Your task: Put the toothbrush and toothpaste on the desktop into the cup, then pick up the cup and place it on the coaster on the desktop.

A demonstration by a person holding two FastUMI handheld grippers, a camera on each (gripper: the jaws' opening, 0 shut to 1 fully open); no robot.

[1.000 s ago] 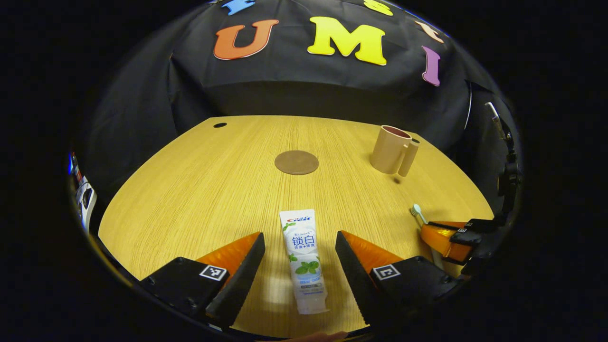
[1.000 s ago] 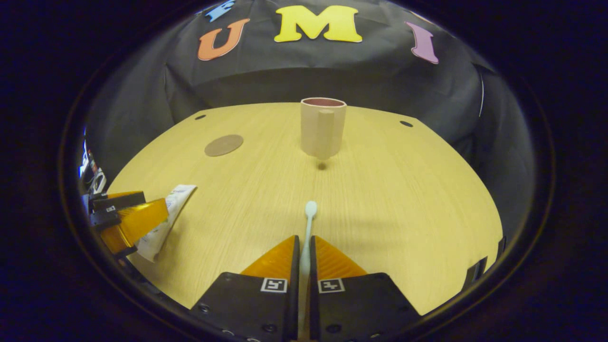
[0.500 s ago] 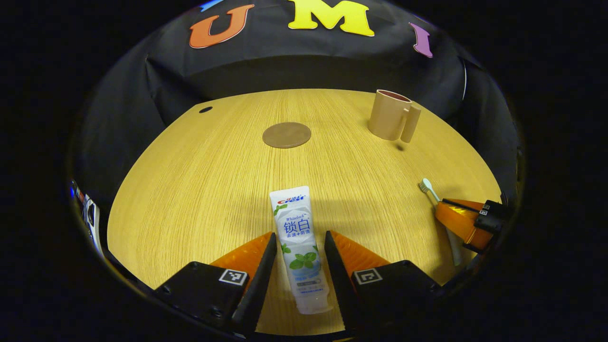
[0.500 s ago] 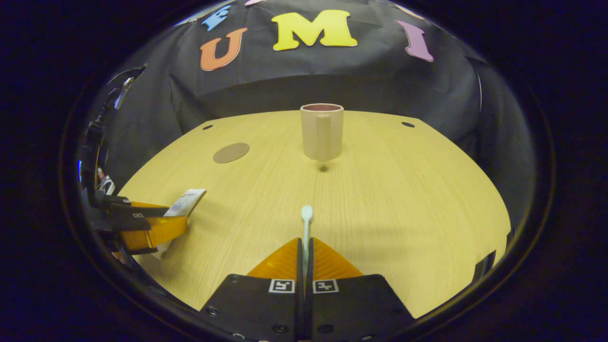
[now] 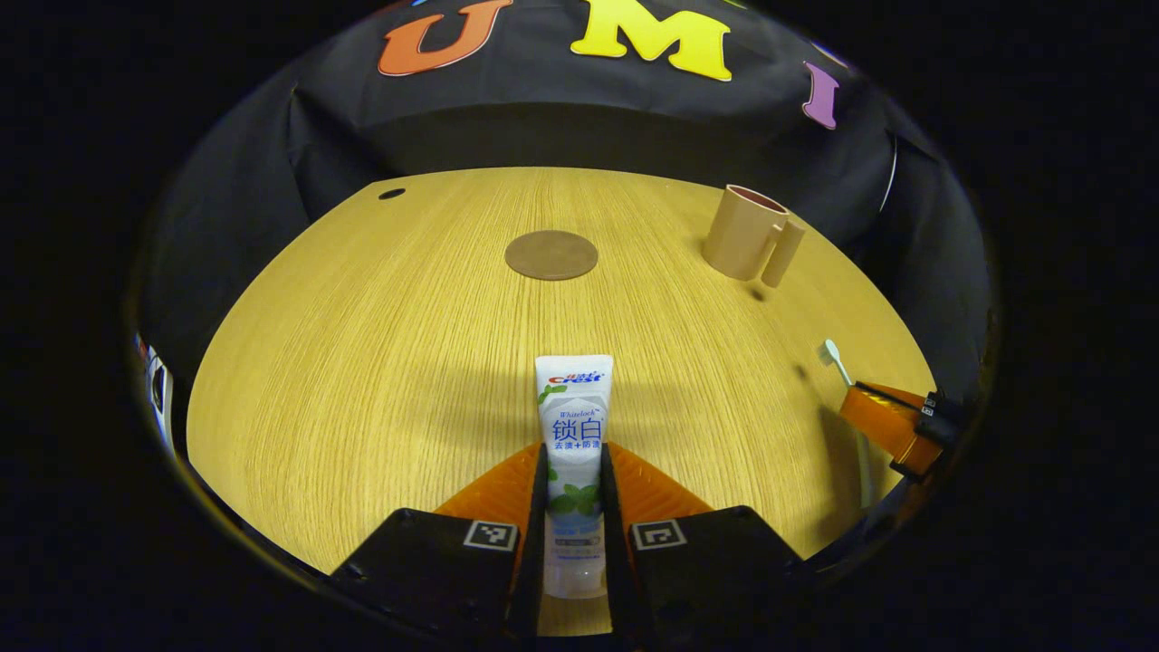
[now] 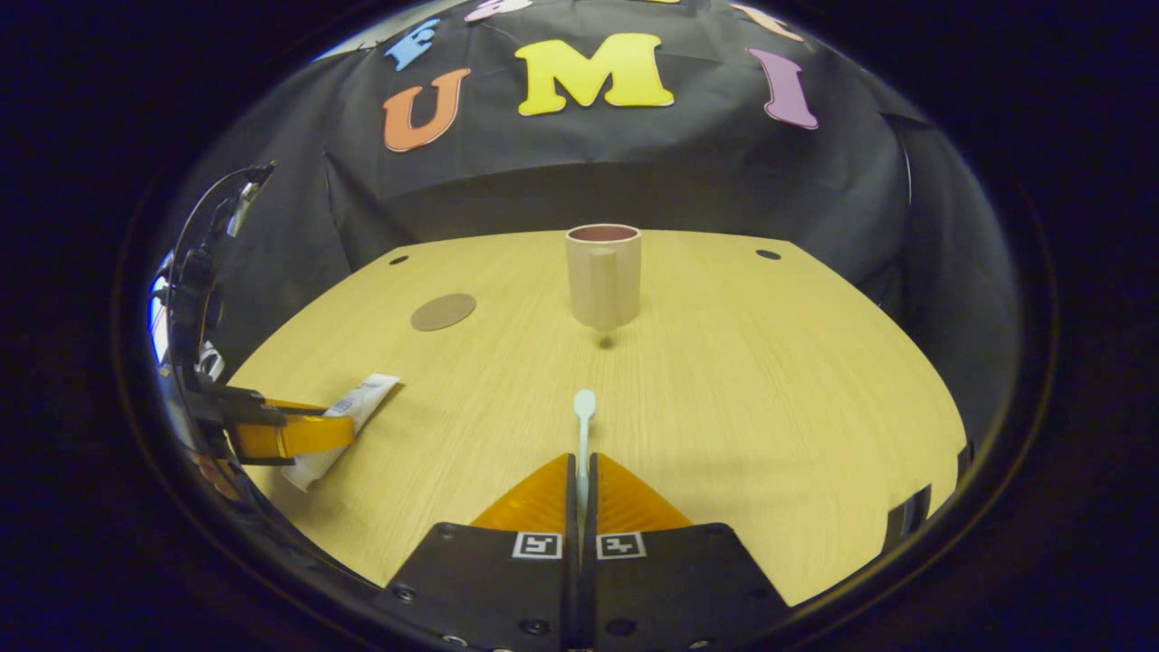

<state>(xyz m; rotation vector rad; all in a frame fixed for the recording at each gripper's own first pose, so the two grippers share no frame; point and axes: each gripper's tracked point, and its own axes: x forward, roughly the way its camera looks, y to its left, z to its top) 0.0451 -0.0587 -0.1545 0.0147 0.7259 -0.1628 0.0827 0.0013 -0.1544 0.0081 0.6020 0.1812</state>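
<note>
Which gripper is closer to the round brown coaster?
Left, I think. The left gripper, shut on the toothpaste, points straight at the coaster. The right gripper, holding the toothbrush, sits farther off, facing the cup.

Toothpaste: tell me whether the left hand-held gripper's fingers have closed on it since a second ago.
Yes. The left hand-held gripper, wide open a second ago, now presses both fingers against the toothpaste, which points toward the coaster.

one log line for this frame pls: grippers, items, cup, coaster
left gripper: shut on toothpaste | right gripper: shut on toothbrush | cup: upright on table, off coaster | coaster: bare
</note>
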